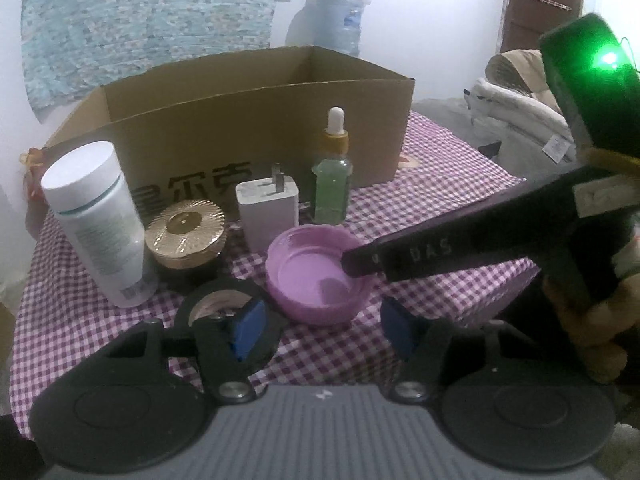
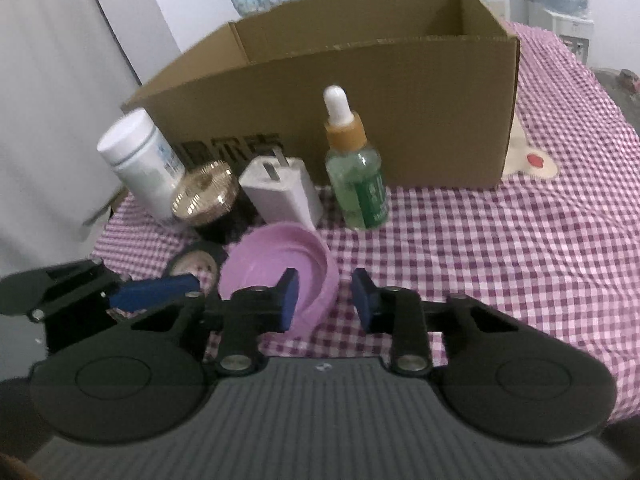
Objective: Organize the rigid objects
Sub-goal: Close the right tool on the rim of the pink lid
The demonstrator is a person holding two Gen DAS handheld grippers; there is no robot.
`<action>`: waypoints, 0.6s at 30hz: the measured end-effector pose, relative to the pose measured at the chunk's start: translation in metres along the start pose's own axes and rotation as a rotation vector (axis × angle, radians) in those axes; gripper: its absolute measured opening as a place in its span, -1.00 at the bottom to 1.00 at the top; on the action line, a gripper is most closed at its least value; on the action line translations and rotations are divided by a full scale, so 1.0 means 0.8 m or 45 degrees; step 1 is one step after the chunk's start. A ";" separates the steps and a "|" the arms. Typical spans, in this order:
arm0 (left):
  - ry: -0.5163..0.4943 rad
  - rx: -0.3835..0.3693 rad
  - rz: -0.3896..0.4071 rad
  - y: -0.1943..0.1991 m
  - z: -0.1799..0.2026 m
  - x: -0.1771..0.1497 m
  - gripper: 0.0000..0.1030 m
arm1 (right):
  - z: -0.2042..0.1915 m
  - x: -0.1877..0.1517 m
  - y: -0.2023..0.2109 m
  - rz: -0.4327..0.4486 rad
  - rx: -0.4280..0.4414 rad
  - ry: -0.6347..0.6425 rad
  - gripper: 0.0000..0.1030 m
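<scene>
A pink plastic lid (image 1: 316, 276) lies upside down on the checked cloth, also in the right wrist view (image 2: 276, 276). My right gripper (image 2: 325, 300) is open, its two pads astride the lid's near rim; one finger (image 1: 420, 254) reaches over the lid. My left gripper (image 1: 320, 330) is open and empty just in front of the lid. Behind stand a white bottle (image 1: 96, 220), a gold-lidded jar (image 1: 185, 232), a white charger (image 1: 268, 212) and a green dropper bottle (image 1: 332, 176). A black tape roll (image 1: 216, 308) lies by the left pad.
An open cardboard box (image 1: 248, 120) stands behind the row of objects on the purple checked tablecloth (image 2: 500, 248). A wall with a patterned cloth is behind it. White bedding (image 1: 516, 108) lies off the table's right edge.
</scene>
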State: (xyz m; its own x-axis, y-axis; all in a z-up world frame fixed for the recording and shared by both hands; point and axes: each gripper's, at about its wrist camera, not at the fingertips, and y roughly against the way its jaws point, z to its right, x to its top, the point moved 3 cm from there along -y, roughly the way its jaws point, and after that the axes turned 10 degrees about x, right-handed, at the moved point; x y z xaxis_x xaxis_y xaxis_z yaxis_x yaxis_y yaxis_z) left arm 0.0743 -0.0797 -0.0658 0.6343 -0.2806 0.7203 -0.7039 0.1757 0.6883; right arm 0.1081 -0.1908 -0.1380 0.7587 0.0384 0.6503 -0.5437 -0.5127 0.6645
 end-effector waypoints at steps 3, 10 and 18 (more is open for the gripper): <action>-0.029 -0.005 -0.003 -0.001 0.007 0.002 0.34 | 0.009 -0.002 0.003 -0.006 -0.002 -0.012 -0.58; -0.128 -0.029 -0.019 -0.012 0.034 0.008 0.56 | 0.034 -0.002 0.023 0.011 -0.037 -0.049 -0.59; -0.183 -0.036 -0.071 -0.035 0.056 0.008 0.56 | 0.044 -0.003 0.030 0.027 -0.018 -0.061 -0.59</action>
State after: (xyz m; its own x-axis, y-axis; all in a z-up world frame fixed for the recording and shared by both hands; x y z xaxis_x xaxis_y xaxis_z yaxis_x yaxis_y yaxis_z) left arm 0.0839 -0.1289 -0.0843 0.6185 -0.4222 0.6628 -0.6583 0.1823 0.7304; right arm 0.1061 -0.2335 -0.1366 0.7628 -0.0136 0.6465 -0.5648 -0.5007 0.6560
